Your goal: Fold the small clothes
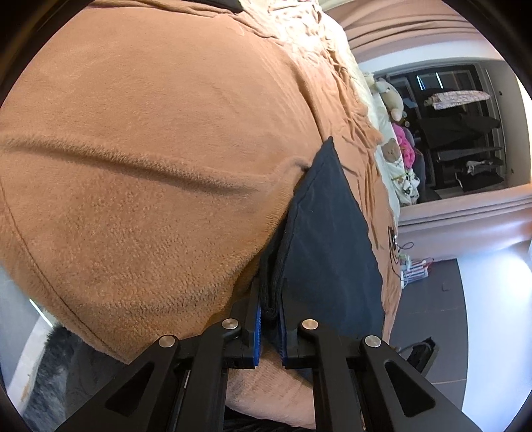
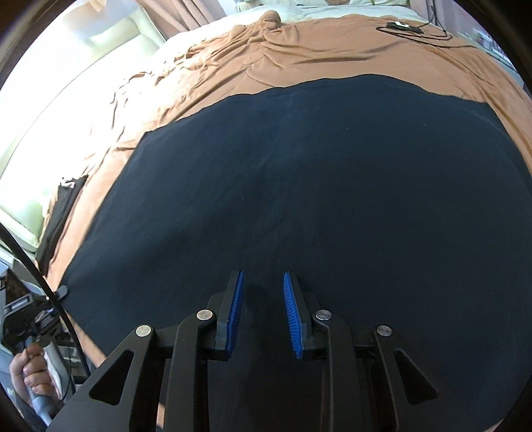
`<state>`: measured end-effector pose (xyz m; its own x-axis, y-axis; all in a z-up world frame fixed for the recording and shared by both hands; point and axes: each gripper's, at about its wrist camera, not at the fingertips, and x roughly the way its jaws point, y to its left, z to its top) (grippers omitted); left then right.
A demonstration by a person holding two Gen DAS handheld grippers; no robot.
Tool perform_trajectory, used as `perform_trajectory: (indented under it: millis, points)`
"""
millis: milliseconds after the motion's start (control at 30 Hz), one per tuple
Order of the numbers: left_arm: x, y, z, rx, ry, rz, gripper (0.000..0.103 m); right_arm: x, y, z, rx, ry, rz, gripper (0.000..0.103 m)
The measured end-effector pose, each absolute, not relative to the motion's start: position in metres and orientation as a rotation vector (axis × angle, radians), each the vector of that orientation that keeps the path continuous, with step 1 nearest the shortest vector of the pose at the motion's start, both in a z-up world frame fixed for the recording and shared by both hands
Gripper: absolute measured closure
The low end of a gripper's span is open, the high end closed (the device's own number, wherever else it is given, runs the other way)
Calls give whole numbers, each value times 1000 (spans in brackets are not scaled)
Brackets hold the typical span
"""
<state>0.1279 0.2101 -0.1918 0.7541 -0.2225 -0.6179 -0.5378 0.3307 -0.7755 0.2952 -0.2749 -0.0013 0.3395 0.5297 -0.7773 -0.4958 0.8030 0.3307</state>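
1. Fabric was seen pinched at the left: the left gripper (image 1: 269, 319) was clamped on a thick folded edge of the dark navy garment (image 1: 322, 232), its blue pads (image 1: 256, 335) pressed against the cloth from both sides.
2. The garment was stretched away from that grip as a taut, tilted panel, laid against the brown fleece blanket (image 1: 149, 149) on the bed.
3. Further right in the left wrist view, soft toys (image 1: 392, 96) were seen along the bed's far side, and dark shelves (image 1: 465, 133) beyond them.
4. In the right wrist view, a hand (image 2: 30, 372) was seen at the far left, wrapped round a grey handle.
5. The garment (image 2: 299, 182) was spread flat and wide over the blanket (image 2: 299, 56), most of that view being filled by it.
6. The right gripper (image 2: 263, 282) was held over the near part of the cloth, its fingers (image 2: 292, 312) partly spread with a clear gap between them; nothing was pinched, and contact with the cloth could not be told.
7. A black cable (image 2: 402, 28) was lying on the blanket at the far right.
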Motion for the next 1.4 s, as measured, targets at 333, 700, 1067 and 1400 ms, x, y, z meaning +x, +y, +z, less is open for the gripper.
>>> perform_trajectory:
  millis: [333, 700, 1067, 1400]
  points:
    - [121, 210, -196, -1336, 722, 289, 95, 354, -250, 1, 30, 1030, 616, 82]
    - [119, 205, -199, -1355, 723, 340, 95, 405, -225, 1, 40, 1032, 559, 85]
    - [119, 205, -204, -1381, 717, 351, 95, 447, -209, -5, 96, 1041, 507, 85]
    - [113, 206, -208, -1391, 702, 329, 95, 478, -189, -8, 58, 1012, 483, 85]
